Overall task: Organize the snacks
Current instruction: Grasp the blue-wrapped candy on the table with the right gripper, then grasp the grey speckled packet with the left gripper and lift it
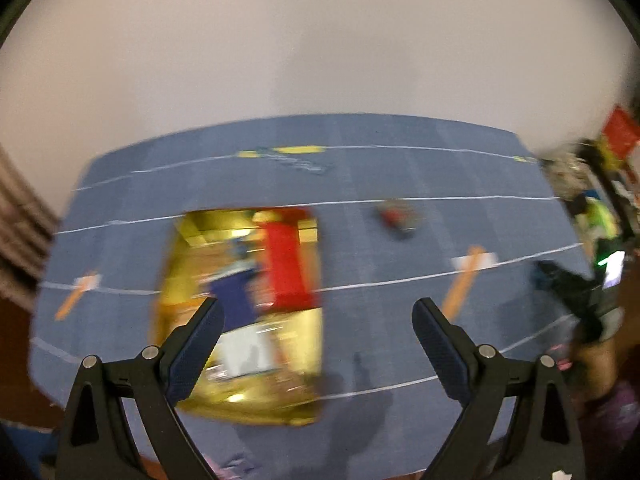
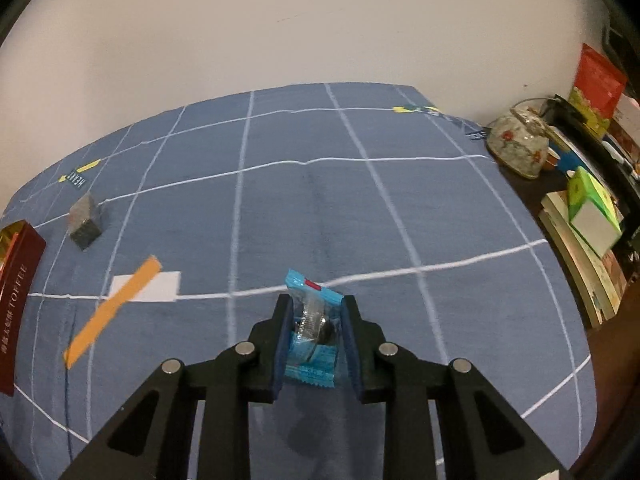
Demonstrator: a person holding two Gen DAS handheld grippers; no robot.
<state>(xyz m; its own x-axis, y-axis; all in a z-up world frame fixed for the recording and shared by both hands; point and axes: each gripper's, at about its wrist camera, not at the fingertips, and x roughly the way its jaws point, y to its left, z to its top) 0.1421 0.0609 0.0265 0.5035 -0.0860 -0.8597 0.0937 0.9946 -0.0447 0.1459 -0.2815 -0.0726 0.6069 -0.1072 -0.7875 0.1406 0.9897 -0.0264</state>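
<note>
Left wrist view is a smeary mess, heavy motion blur everywhere: the gold box (image 1: 248, 312) and the small dark snack (image 1: 398, 218) on the blue cloth (image 1: 400, 168) are just streaks, though the left tongs (image 1: 318, 316) stay sharp. Right wrist view is crisp, you can even read the print on the dark red box (image 2: 18, 300). Both are dimmish, flat indoor light, with soft shadows on the cloth right below the tongs. Typical fisheye bending of the grid lines, plus black vignette in the corners.

Both wrist views look steeply down, close over shared blue cloth (image 2: 400, 220); left view blurred, perhaps moving.
</note>
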